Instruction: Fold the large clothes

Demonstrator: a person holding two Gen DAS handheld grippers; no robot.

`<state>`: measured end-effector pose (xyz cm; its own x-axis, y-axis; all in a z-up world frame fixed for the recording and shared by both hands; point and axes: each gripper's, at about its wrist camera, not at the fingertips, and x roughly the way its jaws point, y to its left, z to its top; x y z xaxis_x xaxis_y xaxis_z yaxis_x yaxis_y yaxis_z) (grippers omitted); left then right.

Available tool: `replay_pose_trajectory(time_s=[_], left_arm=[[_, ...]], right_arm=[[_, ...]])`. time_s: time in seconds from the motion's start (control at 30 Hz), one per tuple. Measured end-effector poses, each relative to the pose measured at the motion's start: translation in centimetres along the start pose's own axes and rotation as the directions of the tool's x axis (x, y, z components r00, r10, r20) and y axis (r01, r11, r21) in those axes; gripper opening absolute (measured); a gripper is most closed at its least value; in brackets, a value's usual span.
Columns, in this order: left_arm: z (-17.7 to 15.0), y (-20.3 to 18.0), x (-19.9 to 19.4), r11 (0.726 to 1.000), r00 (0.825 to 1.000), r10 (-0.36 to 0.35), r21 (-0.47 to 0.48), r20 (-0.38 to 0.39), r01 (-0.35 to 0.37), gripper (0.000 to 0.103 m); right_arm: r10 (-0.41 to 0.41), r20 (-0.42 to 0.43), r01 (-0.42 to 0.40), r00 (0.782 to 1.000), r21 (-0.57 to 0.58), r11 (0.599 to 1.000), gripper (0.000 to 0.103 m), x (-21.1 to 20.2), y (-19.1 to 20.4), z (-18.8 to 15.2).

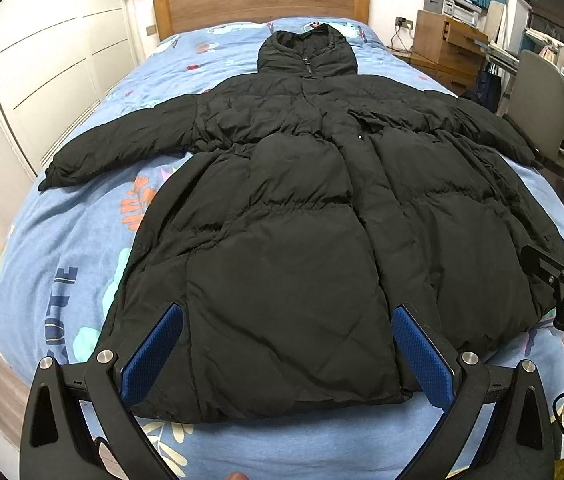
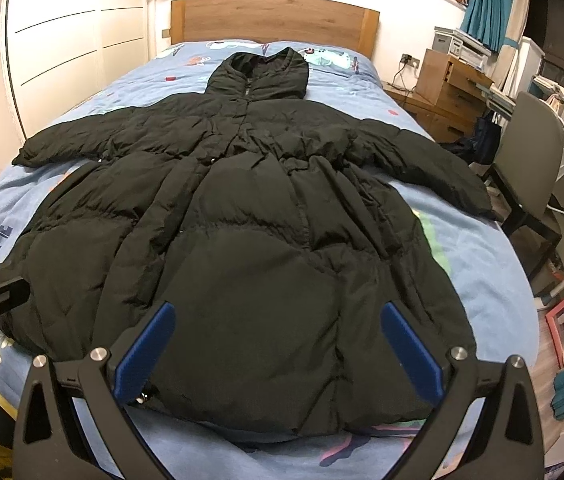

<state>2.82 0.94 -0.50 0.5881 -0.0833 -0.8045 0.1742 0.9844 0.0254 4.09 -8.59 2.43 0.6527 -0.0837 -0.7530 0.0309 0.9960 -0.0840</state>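
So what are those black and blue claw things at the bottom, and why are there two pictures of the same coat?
Those claws are grabbing tools. A person holds one in each hand, and each carries a small camera looking along its two fingers, so you get two pictures. One is from the left tool, the other from the right tool. Both are open and hold nothing. On the bed, with its blue patterned cover, a big black puffy coat lies spread flat, sleeves out, hood toward the wooden headboard. It isn't folded yet.
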Motion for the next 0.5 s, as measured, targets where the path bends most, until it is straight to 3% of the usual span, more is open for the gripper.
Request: replay_pose_trajectory(time_s=[0.5], left_arm=[[1.7,1.6,-0.1,0.999,0.999,0.042,0.010,-0.027,-0.042,0.102]], right_arm=[[0.046,-0.008,-0.047,0.999,-0.005,0.999,0.103,1.6,0.1,1.8]])
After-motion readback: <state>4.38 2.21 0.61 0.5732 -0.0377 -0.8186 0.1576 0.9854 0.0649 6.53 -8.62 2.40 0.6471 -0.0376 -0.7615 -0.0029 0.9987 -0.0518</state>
